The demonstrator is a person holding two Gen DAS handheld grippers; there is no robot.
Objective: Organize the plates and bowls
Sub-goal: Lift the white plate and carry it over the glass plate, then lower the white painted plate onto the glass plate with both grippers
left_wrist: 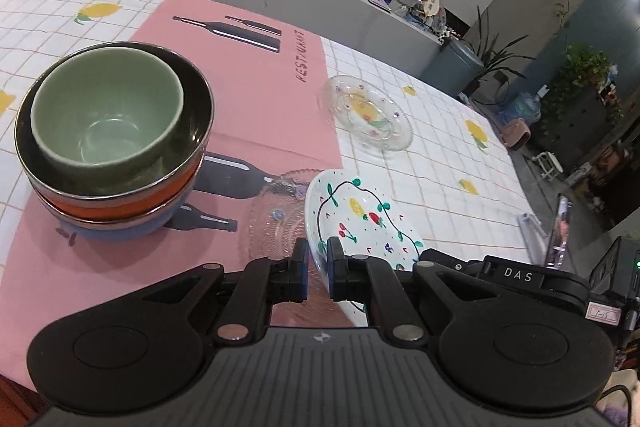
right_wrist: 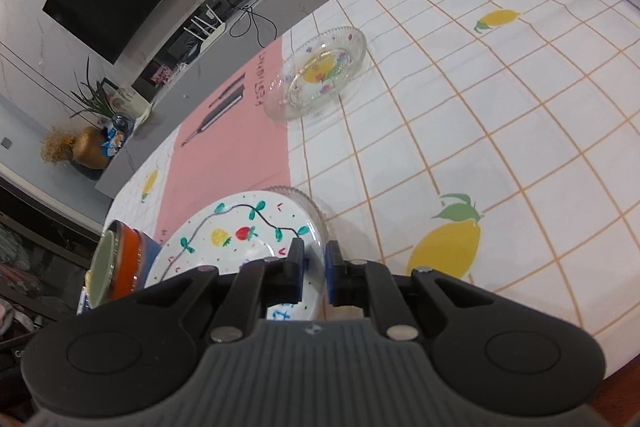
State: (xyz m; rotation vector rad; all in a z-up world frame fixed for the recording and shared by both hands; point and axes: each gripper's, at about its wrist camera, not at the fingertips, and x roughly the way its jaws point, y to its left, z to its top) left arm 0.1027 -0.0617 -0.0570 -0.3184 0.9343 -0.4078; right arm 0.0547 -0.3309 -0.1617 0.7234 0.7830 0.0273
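Both grippers, left (left_wrist: 318, 269) and right (right_wrist: 315, 269), clamp the painted plate (left_wrist: 360, 215); next I lower it squarely onto the ribbed glass plate (left_wrist: 276, 215) at ten o'clock.

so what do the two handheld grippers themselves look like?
Both match: the left gripper and right gripper have matte black linkage arms with silver pivot pins, round black side discs, a ribbed grey body and blue-faced jaws. A white "DAS" label sits beside the left one.

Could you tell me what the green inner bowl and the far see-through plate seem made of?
Green inner bowl: probably glazed ceramic, opaque with a soft sheen and thick rim. Far see-through plate: likely pressed glass, since the tablecloth shows through its ridged rim, with painted dots.
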